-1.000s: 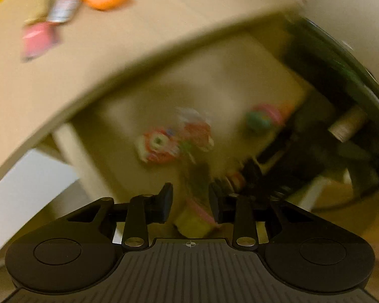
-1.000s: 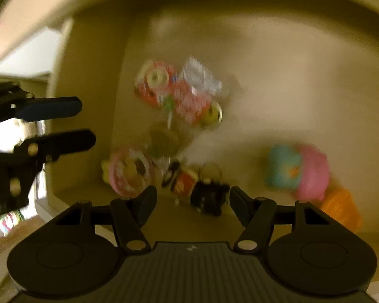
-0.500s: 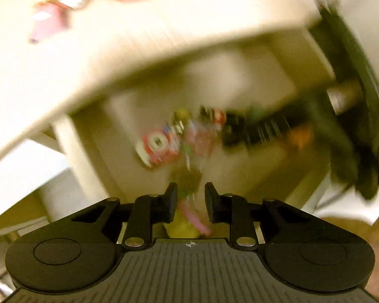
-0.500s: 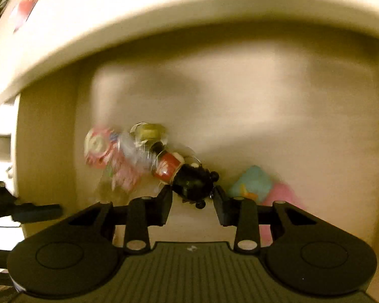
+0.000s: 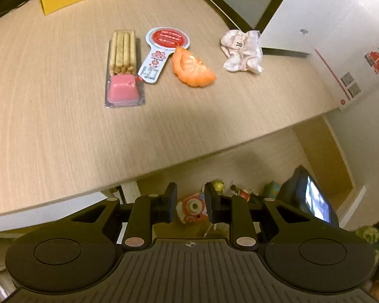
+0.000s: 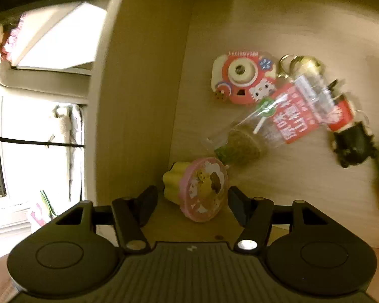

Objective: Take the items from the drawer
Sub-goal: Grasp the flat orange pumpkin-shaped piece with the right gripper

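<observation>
In the drawer (image 6: 278,20), beside its wooden wall, my right gripper (image 6: 192,202) stands parted around a ridged yellow cup (image 6: 199,186), untouched, while my left gripper (image 5: 190,205), narrowed, grasps nothing below the tabletop (image 5: 63,136).

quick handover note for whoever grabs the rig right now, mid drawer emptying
Left hand-held gripper: empty, jaws just closed to a narrow gap.
Right hand-held gripper: open, just reopened slightly, astride the yellow cup with pink lid inside the wooden drawer, not gripping.
Done, apparently: biscuit-stick pack, red-white paddle tag, orange segment toy lie on the wooden table.
Left: cup, red toy camera, clear red-labelled packet, black keychain figure.
</observation>
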Demonstrator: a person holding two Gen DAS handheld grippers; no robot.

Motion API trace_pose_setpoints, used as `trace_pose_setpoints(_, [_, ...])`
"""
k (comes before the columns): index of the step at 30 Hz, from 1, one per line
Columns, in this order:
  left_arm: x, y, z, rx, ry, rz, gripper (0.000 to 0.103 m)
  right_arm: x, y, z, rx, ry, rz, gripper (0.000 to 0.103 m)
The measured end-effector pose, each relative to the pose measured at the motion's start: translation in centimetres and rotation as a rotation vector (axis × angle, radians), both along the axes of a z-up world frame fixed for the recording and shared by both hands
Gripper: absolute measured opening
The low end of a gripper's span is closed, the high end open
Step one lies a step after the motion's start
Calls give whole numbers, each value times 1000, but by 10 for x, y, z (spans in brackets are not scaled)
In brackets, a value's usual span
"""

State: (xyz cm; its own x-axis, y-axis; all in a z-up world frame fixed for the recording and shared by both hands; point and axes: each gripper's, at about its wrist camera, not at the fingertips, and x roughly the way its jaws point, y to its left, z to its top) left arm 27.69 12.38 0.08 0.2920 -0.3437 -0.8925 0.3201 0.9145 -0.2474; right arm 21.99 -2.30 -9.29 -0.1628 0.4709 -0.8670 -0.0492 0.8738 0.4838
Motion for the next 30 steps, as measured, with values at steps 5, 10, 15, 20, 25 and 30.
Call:
trace_pose_setpoints(5, [-5,4,-13,-3,36,-8,26,6,-19,15,-63,-118,-49,48])
trace_pose_setpoints(10, [-8,-9,-29,0,72,-48,26,24,-64,29,-148,-227,-139,46])
trace_pose_setpoints(15, [-23,-41,-39,-2,49,-212,26,21,-120,58,-101,-263,-198,71])
trace_pose_setpoints(20, [-40,-78,-47,-8,-23,-426,26,-6,-165,71,-253,-286,-165,77])
trace_pose_setpoints(25, [-45,-101,-57,15,-47,-507,26,-23,-187,38,-340,-178,-149,77])
trace_pose_setpoints(30, [-41,-109,-65,29,-40,-533,26,-31,-187,27,-424,-102,-94,73])
